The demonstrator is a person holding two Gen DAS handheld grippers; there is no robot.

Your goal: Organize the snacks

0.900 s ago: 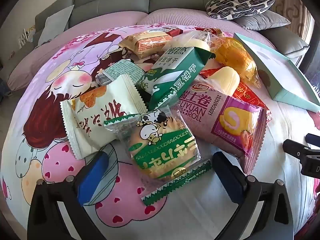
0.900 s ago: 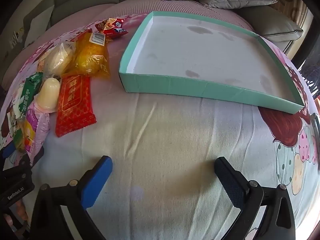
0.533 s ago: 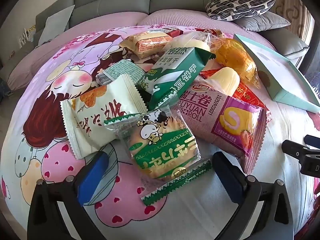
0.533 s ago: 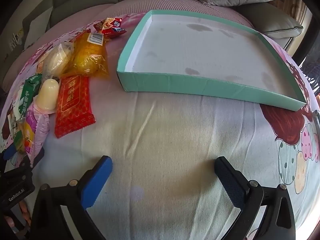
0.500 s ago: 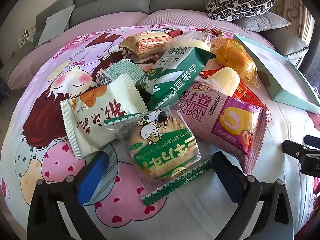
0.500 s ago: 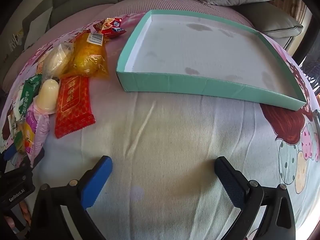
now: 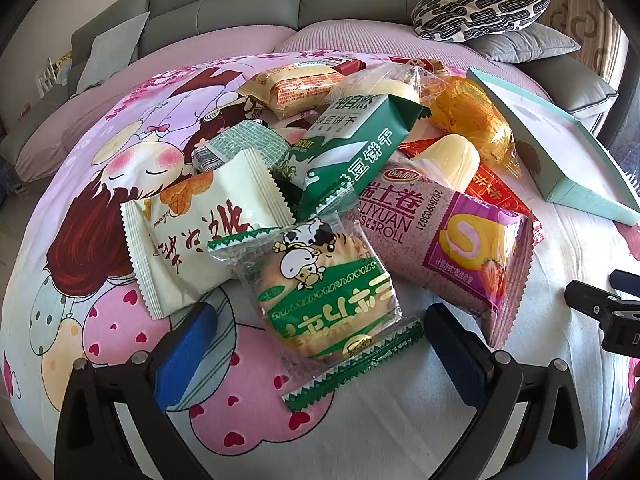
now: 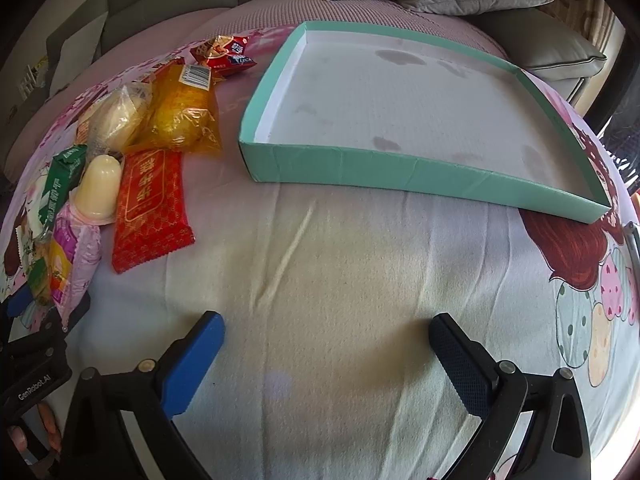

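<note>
A heap of snack packets lies on a cartoon-print blanket. Nearest my left gripper (image 7: 320, 344) is a clear green cow-print biscuit pack (image 7: 324, 292), lying between the wide-open fingers, untouched. Around it lie a cream packet (image 7: 200, 240), a pink Swiss-roll pack (image 7: 444, 240) and a green biscuit bag (image 7: 352, 152). My right gripper (image 8: 328, 344) stands open over bare blanket with nothing between its fingers. Beyond it sits a shallow teal tray (image 8: 400, 168), holding nothing. A red packet (image 8: 150, 208), a jelly cup (image 8: 100, 188) and an orange bag (image 8: 182, 112) lie to its left.
A grey sofa back (image 7: 248, 4) and patterned and grey cushions (image 7: 480, 8) border the far side. The right gripper's body (image 7: 604, 312) shows at the left view's right edge. The left gripper's body (image 8: 32, 360) shows at the right view's left edge.
The right wrist view has shifted slightly, so the tray and snacks sit a little lower and nearer. The left gripper and the packets have not moved.
</note>
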